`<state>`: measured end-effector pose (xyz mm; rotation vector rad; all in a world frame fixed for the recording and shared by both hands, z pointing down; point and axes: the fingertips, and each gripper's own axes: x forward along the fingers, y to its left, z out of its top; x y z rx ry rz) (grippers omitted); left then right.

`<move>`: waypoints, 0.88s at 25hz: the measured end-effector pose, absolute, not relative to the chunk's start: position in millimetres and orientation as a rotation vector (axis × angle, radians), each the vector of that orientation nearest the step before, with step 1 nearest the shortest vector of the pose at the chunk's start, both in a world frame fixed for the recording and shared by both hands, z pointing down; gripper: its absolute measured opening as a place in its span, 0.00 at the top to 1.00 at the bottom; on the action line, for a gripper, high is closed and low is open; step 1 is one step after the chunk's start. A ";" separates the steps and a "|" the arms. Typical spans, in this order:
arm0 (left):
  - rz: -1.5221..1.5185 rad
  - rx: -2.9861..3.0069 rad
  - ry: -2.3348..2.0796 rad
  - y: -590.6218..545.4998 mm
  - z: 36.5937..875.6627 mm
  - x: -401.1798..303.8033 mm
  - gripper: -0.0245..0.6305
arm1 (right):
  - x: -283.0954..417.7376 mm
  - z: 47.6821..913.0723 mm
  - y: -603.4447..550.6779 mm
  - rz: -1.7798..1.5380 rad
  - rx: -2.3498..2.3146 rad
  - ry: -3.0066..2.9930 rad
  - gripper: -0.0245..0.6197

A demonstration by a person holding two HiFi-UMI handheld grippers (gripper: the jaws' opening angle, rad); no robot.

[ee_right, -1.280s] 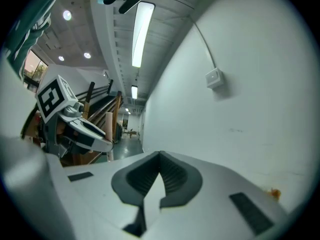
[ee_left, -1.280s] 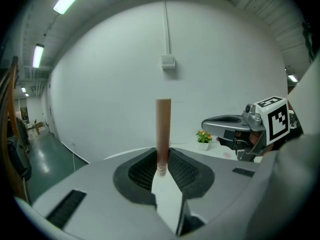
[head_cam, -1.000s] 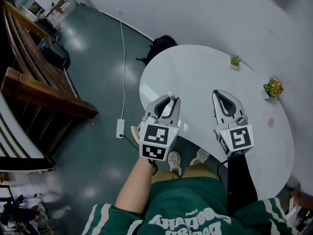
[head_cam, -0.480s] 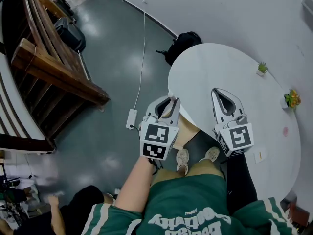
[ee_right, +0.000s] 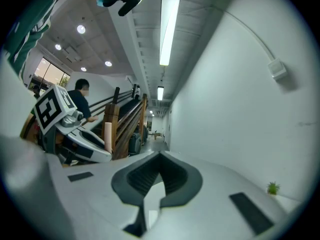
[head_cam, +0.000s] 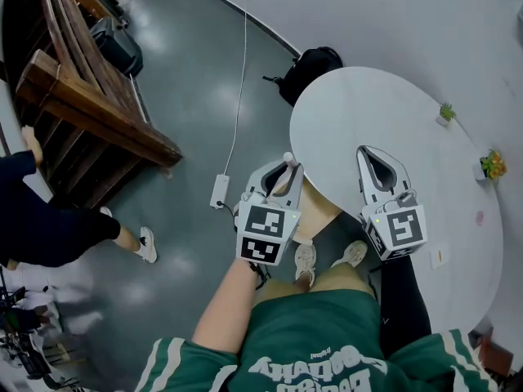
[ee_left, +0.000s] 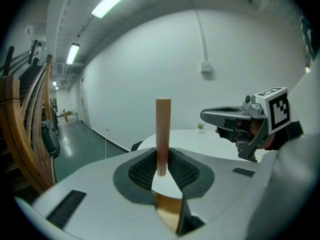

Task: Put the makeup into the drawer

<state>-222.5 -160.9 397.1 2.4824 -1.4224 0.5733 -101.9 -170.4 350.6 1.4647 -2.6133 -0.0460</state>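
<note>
A slim pinkish-tan makeup tube (ee_left: pixel 163 131) stands upright between the pads of my left gripper (ee_left: pixel 162 170), which is shut on its lower end. In the head view the tube's (head_cam: pixel 286 158) pale tip pokes out past the left gripper (head_cam: pixel 287 168), held over the floor just off the near edge of the white table (head_cam: pixel 384 129). The right gripper (head_cam: pixel 373 155) hovers over the table's near side with its jaws together and nothing between them. In the right gripper view its jaws (ee_right: pixel 159 156) meet at the tips, and the left gripper (ee_right: pixel 82 139) with the tube (ee_right: pixel 107 135) shows at the left.
Two small potted plants (head_cam: pixel 446 111) (head_cam: pixel 490 164) stand by the wall on the table. A black backpack (head_cam: pixel 315 62) lies on the floor beyond it. A power strip (head_cam: pixel 219 193) and cable, a wooden staircase (head_cam: pixel 90 109) and another person (head_cam: pixel 49 227) are at the left.
The table has slid to the right in the head view as I moved. Another person has come into view at the left. Both grippers keep their states, the tube still held.
</note>
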 end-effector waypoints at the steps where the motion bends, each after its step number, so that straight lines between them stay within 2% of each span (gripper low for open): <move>1: 0.585 2.480 -1.413 -161.2 401.5 -223.2 0.86 | -101.8 351.6 -170.4 -0.043 1.466 -2.607 0.95; 13: 0.953 2.345 -1.171 -144.0 556.7 -223.0 0.86 | -86.6 397.4 -166.2 0.037 1.438 -2.499 0.95; 22: 1.526 2.357 -0.867 -129.0 678.2 -220.4 0.86 | -71.8 433.1 -161.4 0.092 1.428 -2.450 0.95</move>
